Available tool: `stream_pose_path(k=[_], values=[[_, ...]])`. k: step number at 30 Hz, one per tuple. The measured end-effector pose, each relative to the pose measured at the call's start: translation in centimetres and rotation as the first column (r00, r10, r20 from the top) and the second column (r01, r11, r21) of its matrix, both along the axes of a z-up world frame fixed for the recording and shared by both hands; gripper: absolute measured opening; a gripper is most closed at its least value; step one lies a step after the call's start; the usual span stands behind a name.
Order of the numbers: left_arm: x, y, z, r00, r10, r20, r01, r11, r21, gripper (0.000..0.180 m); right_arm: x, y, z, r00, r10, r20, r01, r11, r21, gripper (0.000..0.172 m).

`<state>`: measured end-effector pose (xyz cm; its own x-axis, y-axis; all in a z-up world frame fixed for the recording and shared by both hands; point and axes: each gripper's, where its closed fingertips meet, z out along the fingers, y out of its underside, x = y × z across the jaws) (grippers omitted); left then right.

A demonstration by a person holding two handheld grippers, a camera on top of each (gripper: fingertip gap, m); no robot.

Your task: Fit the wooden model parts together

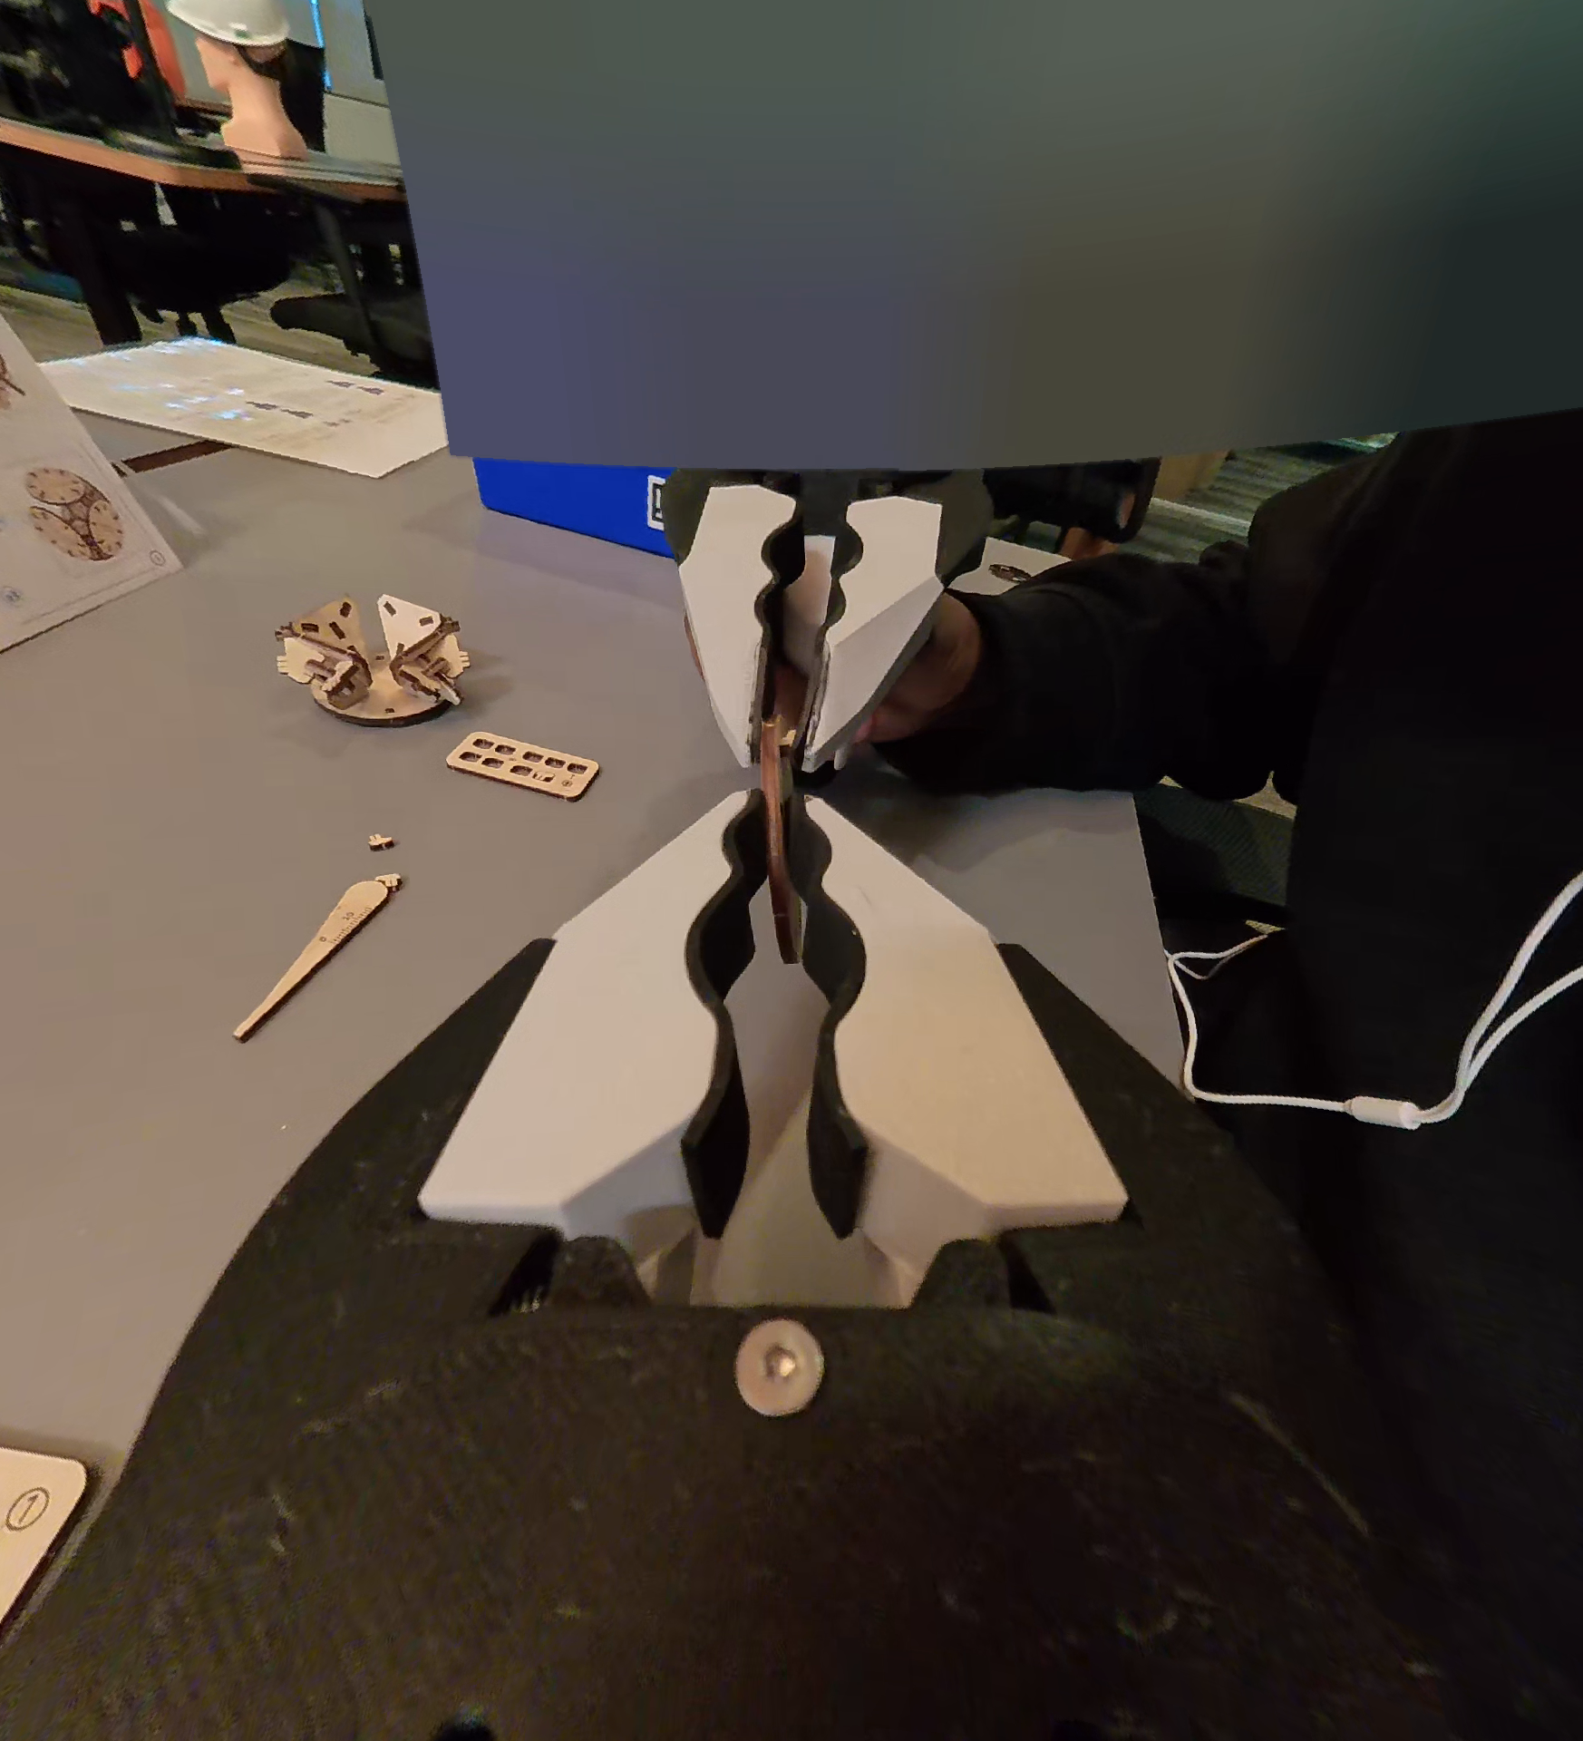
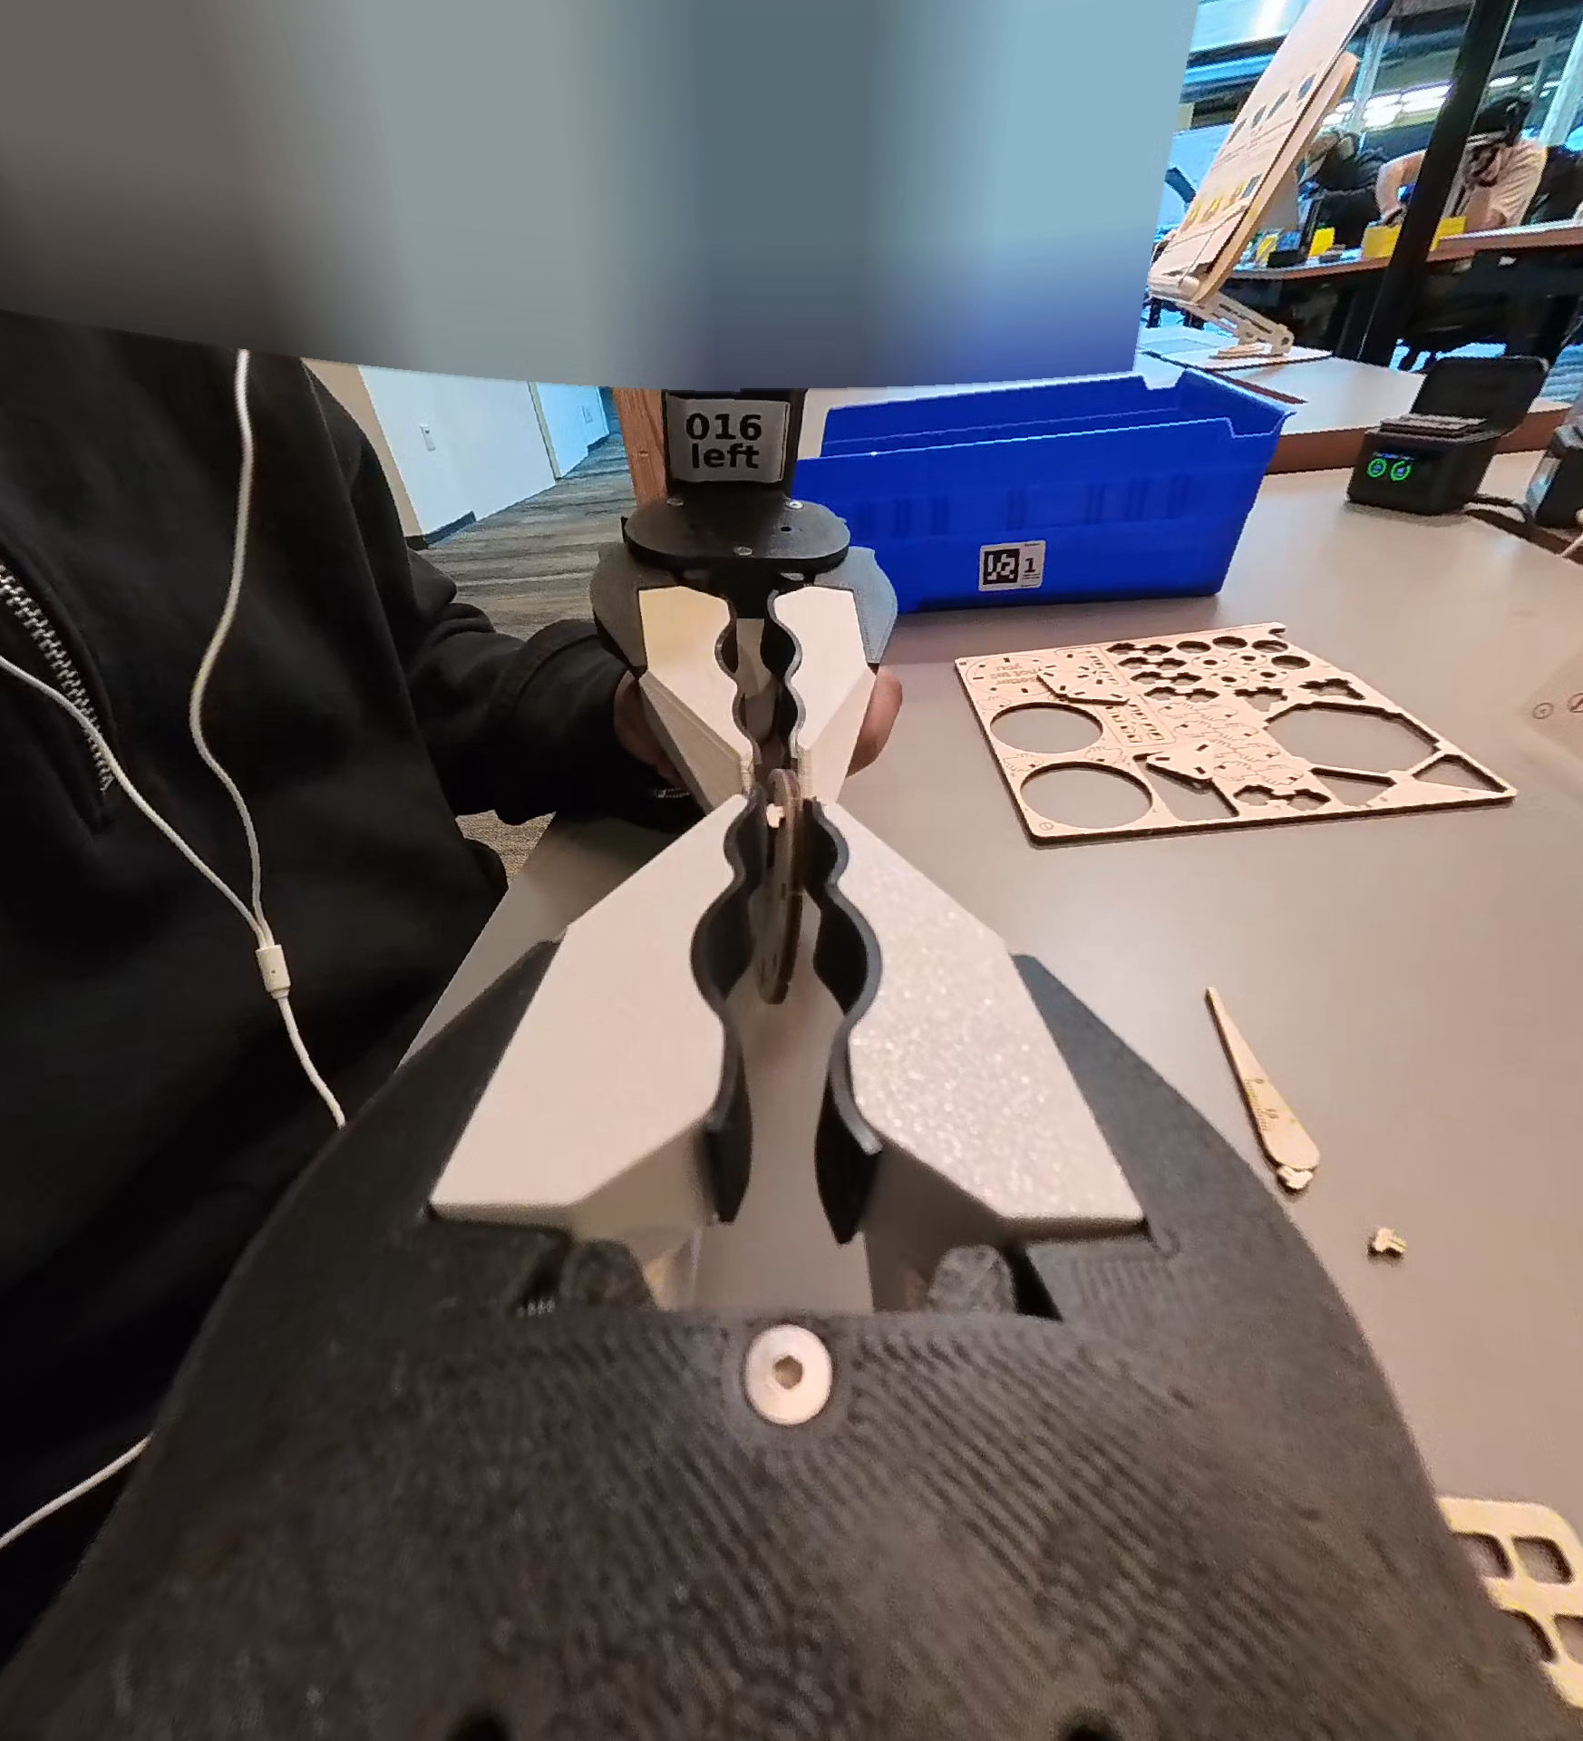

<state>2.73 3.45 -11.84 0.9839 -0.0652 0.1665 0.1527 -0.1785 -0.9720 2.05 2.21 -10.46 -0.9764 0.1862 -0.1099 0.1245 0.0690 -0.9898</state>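
Both grippers, left point(image 1: 780, 801) and right point(image 2: 780, 801), meet tip to tip, each clenched on one edge-on wooden disc point(image 1: 783, 876) between them.

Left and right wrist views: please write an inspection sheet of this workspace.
Surface: grey table, flat.
Job's things: thin round brown wooden disc, edge-on in the air; part-built round wooden assembly on the table.
Clutter: tapered wooden stick; perforated wooden strip; cut-out plywood sheet; blue plastic bin; printed paper sheets.
Grippers: right gripper grips the disc; left gripper faces it tip to tip, grasp unclear.
Cables: white earphone cable over a black jacket.
Surroundings: desks and people far behind.
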Motion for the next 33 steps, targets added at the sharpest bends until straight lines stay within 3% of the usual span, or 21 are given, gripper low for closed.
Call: stream_pose_path(k=[8, 9, 10, 11, 12, 14, 16, 18, 22, 33], values=[[0.4, 0.3, -0.6, 0.999, -0.004, -0.051, 0.002, 0.999, -0.034, 0.000, -0.2, -0.1, -0.4, 1.000, -0.005, 0.009, 0.005, 1.000, 0.013, 0.006], [4.2, 1.2, -0.7, 0.981, -0.194, 0.008, 0.194, 0.980, -0.046, 0.000, -1.1, -0.5, -1.3, 0.998, -0.065, -0.006, 0.065, 0.996, 0.062, 0.000], [8.4, 2.8, -1.6, 0.945, -0.326, -0.004, 0.324, 0.940, -0.102, 0.000, -0.6, -1.9, -3.4, 0.999, -0.024, -0.039, 0.032, 0.979, 0.200, 0.000], [10.6, 4.1, -2.9, 0.930, -0.339, -0.145, 0.313, 0.934, -0.174, 0.001, 0.5, -3.3, -4.6, 0.997, 0.046, -0.059, -0.027, 0.958, 0.286, 0.000], [11.0, 4.6, -3.3, 0.923, -0.308, -0.229, 0.265, 0.943, -0.199, 0.001, 1.3, -4.1, -3.9, 0.995, 0.066, -0.078, -0.045, 0.968, 0.247, 0.000], [8.5, 4.0, -1.9, 0.972, -0.223, -0.073, 0.215, 0.971, -0.108, 0.000, 0.3, -2.6, -2.6, 0.999, -0.005, -0.043, 0.013, 0.986, 0.166, 0.000], [6.0, 3.0, -0.4, 0.980, -0.187, 0.064, 0.190, 0.981, -0.029, 0.000, -1.6, -0.2, -1.4, 0.994, -0.104, -0.016, 0.105, 0.989, 0.104, 0.000], [5.1, 3.1, -0.7, 0.987, -0.150, 0.049, 0.152, 0.987, -0.046, 0.000, -2.6, 1.1, 0.0, 0.991, -0.136, 0.010, 0.136, 0.990, 0.035, 0.000], [4.5, 3.2, -0.9, 0.991, -0.121, 0.059, 0.124, 0.991, -0.053, 0.000, -3.7, 2.8, -0.1, 0.981, -0.188, 0.042, 0.187, 0.982, 0.016, 0.000], [0.6, 2.1, -0.3, 0.938, -0.037, 0.346, 0.031, 0.999, 0.024, 0.000, -4.1, 3.6, 0.5, 0.980, -0.163, 0.116, 0.171, 0.983, -0.066, 0.004]])
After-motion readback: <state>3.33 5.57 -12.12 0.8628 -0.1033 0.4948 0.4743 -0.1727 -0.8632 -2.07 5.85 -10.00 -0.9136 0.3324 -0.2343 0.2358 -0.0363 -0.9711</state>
